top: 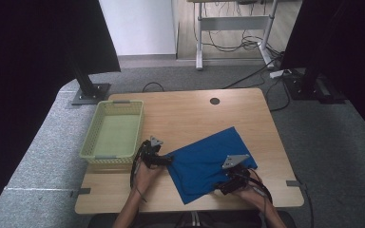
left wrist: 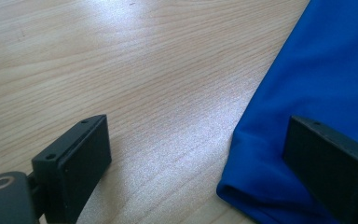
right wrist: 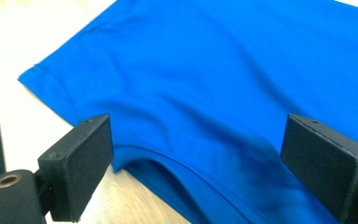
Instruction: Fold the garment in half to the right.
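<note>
Lying flat on the wooden table (top: 185, 114), just beside the yellow-green basket (top: 114, 130), is a blue cloth (top: 204, 161). At the cloth's corner nearest the basket, the left gripper (left wrist: 196, 161) has its jaws spread wide, one over bare wood and one over the folded edge. The right gripper (right wrist: 196, 163), jaws equally wide apart, straddles the cloth's edge farthest from the basket.

**Room and surroundings**

Light wood table (top: 190, 114) w/ round cable hole (top: 214, 101) near far edge. Grey carpet (top: 43, 152) underneath. Black stand bases (top: 91, 93) at far left and far right. White wall panel (top: 138, 26) at back. White desk frame (top: 233, 23) beyond, loose cables (top: 237, 45) on wood floor. Lighting even, soft glare on tabletop.
</note>
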